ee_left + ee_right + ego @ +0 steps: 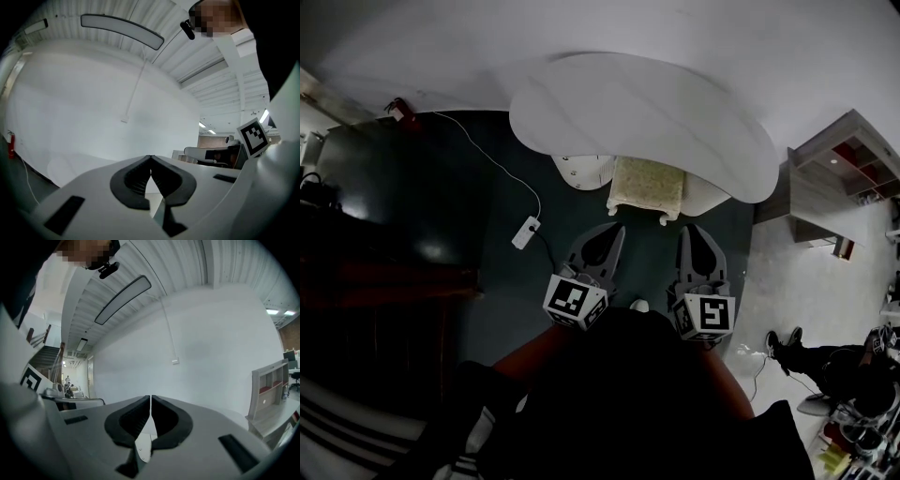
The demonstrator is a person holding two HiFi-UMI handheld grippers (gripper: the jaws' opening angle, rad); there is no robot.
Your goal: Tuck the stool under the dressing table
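In the head view a stool (646,186) with a pale, fuzzy seat stands partly under the front edge of the white, rounded dressing table (637,112). My left gripper (614,230) and right gripper (691,231) hover side by side just short of the stool, touching nothing. Each gripper view looks level at a white wall. The left gripper (150,157) has its tips together with nothing between them. The right gripper (150,397) is likewise shut and empty.
A white power strip (526,232) and its cable lie on the dark carpet (502,281) left of the stool. A grey shelf unit (830,178) stands at the right. A person sits on the floor at the lower right (825,366). Dark furniture (375,216) fills the left.
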